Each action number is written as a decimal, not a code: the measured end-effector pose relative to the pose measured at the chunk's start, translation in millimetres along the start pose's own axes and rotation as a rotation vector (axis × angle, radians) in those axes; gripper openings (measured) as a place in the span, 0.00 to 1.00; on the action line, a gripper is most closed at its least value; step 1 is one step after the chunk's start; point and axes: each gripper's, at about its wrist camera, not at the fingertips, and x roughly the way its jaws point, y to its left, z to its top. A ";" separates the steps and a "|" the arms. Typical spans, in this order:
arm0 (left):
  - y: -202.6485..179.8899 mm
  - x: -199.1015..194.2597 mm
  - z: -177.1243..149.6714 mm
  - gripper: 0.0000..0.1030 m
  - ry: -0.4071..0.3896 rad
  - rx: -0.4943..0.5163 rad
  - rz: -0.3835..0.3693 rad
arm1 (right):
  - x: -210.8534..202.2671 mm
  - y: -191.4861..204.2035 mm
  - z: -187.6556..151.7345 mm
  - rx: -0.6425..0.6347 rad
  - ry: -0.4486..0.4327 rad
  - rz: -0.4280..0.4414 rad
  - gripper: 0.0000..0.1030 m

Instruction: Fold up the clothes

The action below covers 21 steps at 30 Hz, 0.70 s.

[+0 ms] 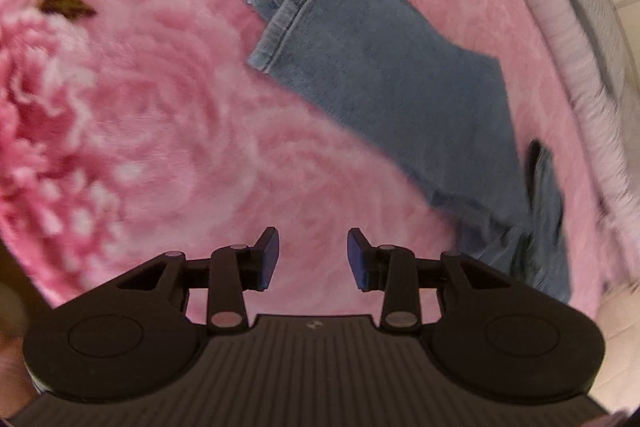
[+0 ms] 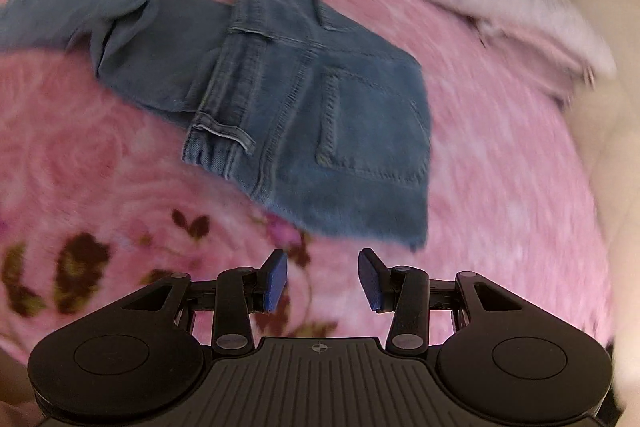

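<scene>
Your left gripper (image 1: 313,255) and right gripper (image 2: 323,277) both gape empty above the pink floral blanket (image 1: 160,115); blue jeans (image 2: 312,107) lie ahead.

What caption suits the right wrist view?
Open right gripper above a pink floral blanket, facing folded blue jeans.

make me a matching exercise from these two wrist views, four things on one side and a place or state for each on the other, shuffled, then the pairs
Things
1. jeans leg hems
2. jeans back pocket
3. left gripper
4. floral blanket

Places or states
A. pink, spread under the denim
B. far end of the denim in the left wrist view
C. open, nothing between its pads
D. facing up, ahead of the right gripper

Pairs: 1-B, 2-D, 3-C, 4-A
</scene>
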 end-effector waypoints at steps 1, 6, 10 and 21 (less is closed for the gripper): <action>0.7 2.1 2.2 0.31 -0.010 -0.026 -0.020 | 7.5 3.1 0.5 -0.023 -0.005 -0.005 0.42; 2.3 18.4 13.9 0.31 -0.082 -0.157 -0.089 | 38.0 12.5 3.4 -0.083 -0.025 -0.024 0.42; 0.5 37.9 18.7 0.31 -0.133 -0.260 -0.111 | 52.5 14.0 2.4 -0.110 -0.055 -0.053 0.42; -47.1 61.8 17.6 0.55 -0.294 -0.200 -0.024 | 63.5 30.3 -8.4 -0.354 -0.202 -0.177 0.43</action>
